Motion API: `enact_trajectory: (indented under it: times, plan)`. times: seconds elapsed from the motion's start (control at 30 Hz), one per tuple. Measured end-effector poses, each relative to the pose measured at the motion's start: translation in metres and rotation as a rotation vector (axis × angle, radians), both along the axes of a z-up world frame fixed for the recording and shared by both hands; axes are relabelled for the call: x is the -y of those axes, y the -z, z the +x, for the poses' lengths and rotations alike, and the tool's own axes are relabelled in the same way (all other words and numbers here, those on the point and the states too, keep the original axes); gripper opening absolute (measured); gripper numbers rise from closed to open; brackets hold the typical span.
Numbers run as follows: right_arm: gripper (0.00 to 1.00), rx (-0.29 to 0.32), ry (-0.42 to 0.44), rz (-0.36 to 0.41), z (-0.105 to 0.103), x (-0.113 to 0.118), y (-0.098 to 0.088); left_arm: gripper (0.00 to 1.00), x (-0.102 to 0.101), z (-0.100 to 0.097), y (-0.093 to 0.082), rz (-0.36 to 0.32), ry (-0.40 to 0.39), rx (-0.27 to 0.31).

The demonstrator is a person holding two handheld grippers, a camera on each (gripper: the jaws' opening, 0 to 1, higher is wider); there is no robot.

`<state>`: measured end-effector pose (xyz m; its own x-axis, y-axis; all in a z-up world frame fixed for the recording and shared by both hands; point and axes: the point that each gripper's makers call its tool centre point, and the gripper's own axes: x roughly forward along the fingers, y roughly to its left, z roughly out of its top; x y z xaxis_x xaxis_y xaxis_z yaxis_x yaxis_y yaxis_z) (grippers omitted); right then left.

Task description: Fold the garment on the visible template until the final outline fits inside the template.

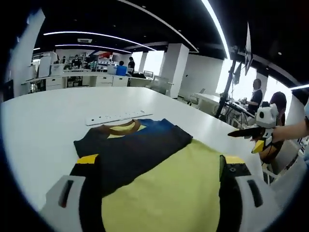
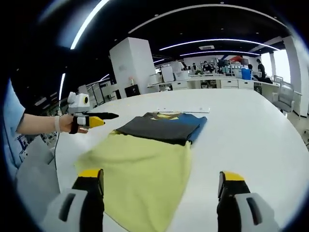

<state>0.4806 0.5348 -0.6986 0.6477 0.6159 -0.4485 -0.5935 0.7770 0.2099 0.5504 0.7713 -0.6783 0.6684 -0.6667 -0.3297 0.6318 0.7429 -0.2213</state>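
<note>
A shirt is lying flat on a big white table. Most of it is yellow, and a dark part with a blue edge is lying folded over the far end, near a long white strip. In the left gripper view, the left gripper is sitting low over the shirt with its jaws spread wide, holding nothing. In the right gripper view, the right gripper is also staying wide apart and holding nothing, just above the yellow part.
</note>
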Motion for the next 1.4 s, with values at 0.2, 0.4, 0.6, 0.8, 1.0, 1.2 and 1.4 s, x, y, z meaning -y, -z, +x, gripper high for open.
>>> enact_trajectory:
  times: [0.2, 0.4, 0.6, 0.8, 1.0, 1.2, 1.4]
  plan:
    - [1.00, 0.000, -0.004, -0.006, -0.001, 0.004, -0.004, 0.99, -0.026, -0.028, -0.001, 0.012, -0.038, 0.002]
    - [1.00, -0.008, 0.003, 0.005, -0.004, 0.007, -0.007, 0.99, -0.052, -0.054, 0.004, 0.025, -0.079, -0.010]
    - [1.00, -0.003, -0.003, -0.001, -0.008, 0.009, -0.011, 0.97, -0.073, -0.076, 0.003, 0.036, -0.111, -0.027]
    - [1.00, 0.001, -0.009, -0.005, -0.011, 0.009, -0.013, 0.93, -0.083, -0.094, 0.005, 0.034, -0.122, -0.048]
    - [1.00, 0.006, -0.007, -0.007, -0.015, 0.012, -0.015, 0.91, -0.080, -0.115, 0.013, 0.067, -0.078, -0.074]
    - [1.00, 0.009, -0.008, -0.009, -0.022, 0.016, -0.017, 0.86, -0.083, -0.123, 0.015, 0.062, -0.079, -0.093]
    - [0.95, -0.002, -0.022, -0.033, -0.035, 0.020, -0.011, 0.83, -0.082, -0.132, 0.021, 0.068, -0.052, -0.118]
